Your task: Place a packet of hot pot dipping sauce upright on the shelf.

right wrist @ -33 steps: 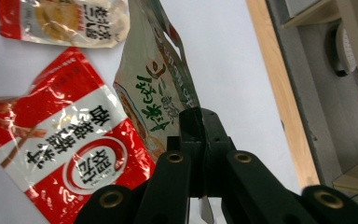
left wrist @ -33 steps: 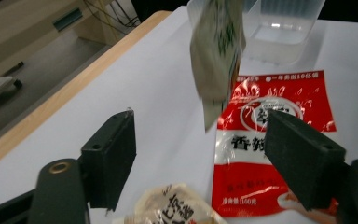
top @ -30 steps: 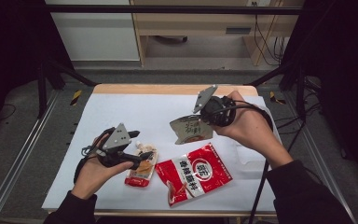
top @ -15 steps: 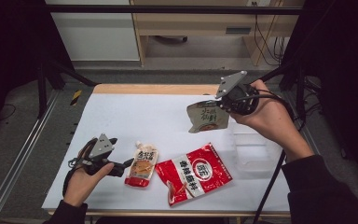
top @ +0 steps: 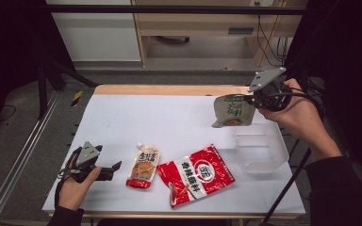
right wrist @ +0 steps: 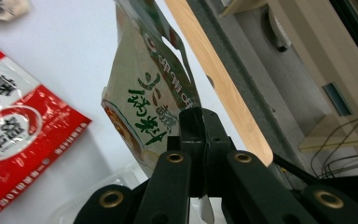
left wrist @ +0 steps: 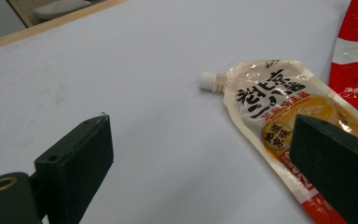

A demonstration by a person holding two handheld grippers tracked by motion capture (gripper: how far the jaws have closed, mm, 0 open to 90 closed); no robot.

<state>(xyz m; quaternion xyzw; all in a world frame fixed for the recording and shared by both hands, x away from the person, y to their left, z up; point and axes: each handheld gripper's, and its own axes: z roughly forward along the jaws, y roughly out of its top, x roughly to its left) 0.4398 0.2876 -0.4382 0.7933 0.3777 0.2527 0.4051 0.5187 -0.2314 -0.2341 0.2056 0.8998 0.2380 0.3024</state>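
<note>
The right tool is clamped on the edge of a grey-green pouch, which hangs in the air above the far right of the white worktop, just over a clear plastic tray. The left tool has just been opening; its jaws stand wide with nothing between them, just beside a small spouted sauce pouch. A red packet lies to its right.

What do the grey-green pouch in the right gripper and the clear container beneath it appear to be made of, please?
The grey-green pouch looks like flexible printed plastic film, fairly matte: it creases and hangs limp from the right gripper. The clear container seems to be thin rigid plastic, glossy and transparent, since the table shows through its walls.
</note>
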